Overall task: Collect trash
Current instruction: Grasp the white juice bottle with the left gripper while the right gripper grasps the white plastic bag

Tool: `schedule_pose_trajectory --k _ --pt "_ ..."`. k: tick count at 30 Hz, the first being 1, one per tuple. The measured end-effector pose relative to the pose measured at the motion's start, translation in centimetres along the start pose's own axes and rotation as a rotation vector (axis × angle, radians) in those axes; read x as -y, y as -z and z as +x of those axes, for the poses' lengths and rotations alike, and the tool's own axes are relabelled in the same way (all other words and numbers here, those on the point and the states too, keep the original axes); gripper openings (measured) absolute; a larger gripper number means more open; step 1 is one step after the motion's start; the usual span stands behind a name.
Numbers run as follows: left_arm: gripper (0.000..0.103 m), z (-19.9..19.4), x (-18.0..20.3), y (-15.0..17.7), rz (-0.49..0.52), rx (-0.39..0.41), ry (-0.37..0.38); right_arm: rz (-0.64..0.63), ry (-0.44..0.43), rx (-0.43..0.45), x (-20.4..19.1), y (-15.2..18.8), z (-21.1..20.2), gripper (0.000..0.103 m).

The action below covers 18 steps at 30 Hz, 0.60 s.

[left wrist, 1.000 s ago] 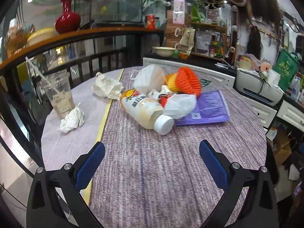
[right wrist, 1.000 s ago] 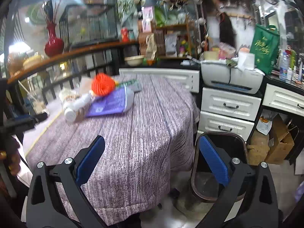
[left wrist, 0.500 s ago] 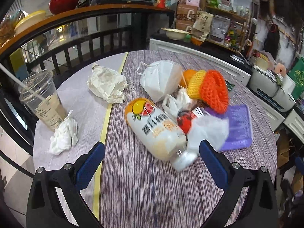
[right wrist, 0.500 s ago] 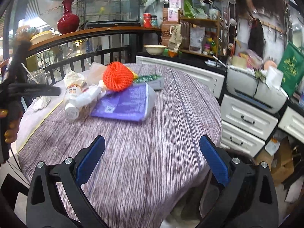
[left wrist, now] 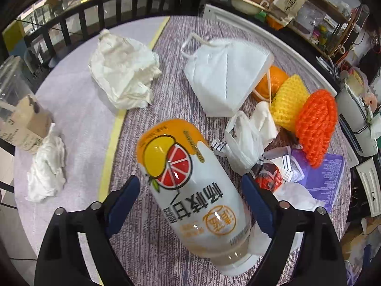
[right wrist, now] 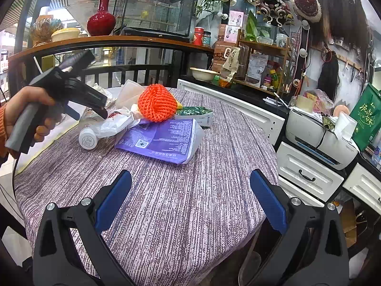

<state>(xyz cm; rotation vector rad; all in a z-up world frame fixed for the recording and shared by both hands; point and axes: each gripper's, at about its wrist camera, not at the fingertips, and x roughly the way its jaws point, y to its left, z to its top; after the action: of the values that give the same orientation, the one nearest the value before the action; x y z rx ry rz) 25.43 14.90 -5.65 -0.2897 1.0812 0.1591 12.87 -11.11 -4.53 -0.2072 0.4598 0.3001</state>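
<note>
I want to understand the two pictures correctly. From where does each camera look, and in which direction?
Left wrist: sits on the left claw, looking steeply down at the table; its own two fingers, closing, straddle the lying bottle without touching it.
Right wrist: sits on the right claw, open over the table edge, looking across the table toward shelves; it also shows the person's left hand holding the other claw.
Shared: the bottle, orange net, purple bag, face mask.
</note>
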Motion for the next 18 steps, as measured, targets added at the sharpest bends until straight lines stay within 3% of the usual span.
schedule_pose_trajectory --k 4,8,13,18 --pt "0.076 0.7 0.0 0.2 -0.009 -0.023 0.023 0.002 0.004 -0.008 0.5 -0.1 0.6 0.098" --pt "0.061 1.0 -0.1 0.3 -0.012 -0.026 0.034 -0.002 -0.002 -0.024 0.6 -0.3 1.2 0.098" --pt "0.06 0.3 -1.1 1.1 -0.024 -0.011 0.085 -0.014 -0.038 -0.034 0.4 -1.0 1.9 0.098" --pt "0.06 -2.4 -1.9 3.4 0.016 0.097 0.087 -0.034 -0.163 -0.07 -1.3 -2.6 3.1 0.098"
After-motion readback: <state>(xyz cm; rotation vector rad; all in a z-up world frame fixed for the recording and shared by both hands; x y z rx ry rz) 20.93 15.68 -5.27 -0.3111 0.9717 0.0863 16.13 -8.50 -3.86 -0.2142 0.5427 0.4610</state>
